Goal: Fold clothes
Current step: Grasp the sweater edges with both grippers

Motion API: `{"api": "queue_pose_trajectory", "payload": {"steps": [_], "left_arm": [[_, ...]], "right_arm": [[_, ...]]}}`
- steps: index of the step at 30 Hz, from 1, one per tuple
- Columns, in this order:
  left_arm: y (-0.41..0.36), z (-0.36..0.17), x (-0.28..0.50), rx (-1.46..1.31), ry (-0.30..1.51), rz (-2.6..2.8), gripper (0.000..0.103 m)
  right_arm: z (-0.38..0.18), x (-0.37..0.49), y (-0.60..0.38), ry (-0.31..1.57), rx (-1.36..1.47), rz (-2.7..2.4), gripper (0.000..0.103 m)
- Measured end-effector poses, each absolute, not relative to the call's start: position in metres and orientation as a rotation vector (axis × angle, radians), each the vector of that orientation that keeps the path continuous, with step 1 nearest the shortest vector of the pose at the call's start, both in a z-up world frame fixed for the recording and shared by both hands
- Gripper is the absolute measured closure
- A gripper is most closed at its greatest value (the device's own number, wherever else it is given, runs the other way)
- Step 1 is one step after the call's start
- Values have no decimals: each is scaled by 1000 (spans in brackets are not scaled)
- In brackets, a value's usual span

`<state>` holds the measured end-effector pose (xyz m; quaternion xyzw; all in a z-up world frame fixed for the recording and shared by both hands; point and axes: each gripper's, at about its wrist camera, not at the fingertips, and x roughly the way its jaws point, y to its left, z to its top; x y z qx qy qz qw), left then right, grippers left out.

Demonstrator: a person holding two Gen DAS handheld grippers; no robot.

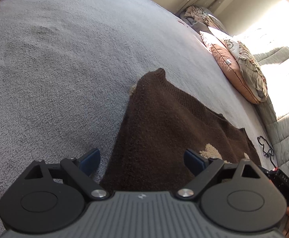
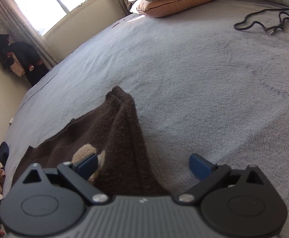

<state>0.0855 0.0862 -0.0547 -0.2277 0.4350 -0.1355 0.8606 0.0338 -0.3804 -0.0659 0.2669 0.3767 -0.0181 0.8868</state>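
Brown knit sweater (image 1: 164, 123) with cream fleece patch lies flat on grey blanket (image 1: 65, 69), directly ahead of both tongs. Left gripper (image 1: 142, 161) and right gripper (image 2: 143, 165): fingers spread wide, grasping nothing, above the fabric.

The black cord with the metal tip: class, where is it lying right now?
In the right wrist view, the black cord with the metal tip lies loosely looped on the grey fleece blanket at upper right, right of the pink pillow.

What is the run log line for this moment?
left gripper: open | right gripper: open | brown sweater: on grey bed cover
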Motion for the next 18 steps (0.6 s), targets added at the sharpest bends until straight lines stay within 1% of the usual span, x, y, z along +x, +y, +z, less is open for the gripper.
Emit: {"api": "queue_pose_trajectory", "payload": {"steps": [2,5,7,10,13,15,18], "left_arm": [[88,-55,89,-477,924,-293,10],[91,-55,95,-486,940,-295,14],[94,-55,99,-500,951,-290,20],[98,-56,104,-530,959,-300,26],[97,-59,110,-560,955,-313,26],[94,-61,115,-568,946,-323,27],[91,-64,121,-588,933,-329,27]], "right_arm": [[-67,36,-380,785,552,-33,3],[-68,36,-384,786,570,-19,3],[-69,36,-389,784,598,-8,5],[-70,36,-398,781,657,8,11],[-72,36,-407,777,721,19,16],[-75,39,-410,776,768,46,28],[-84,44,-411,779,847,89,39]]}}
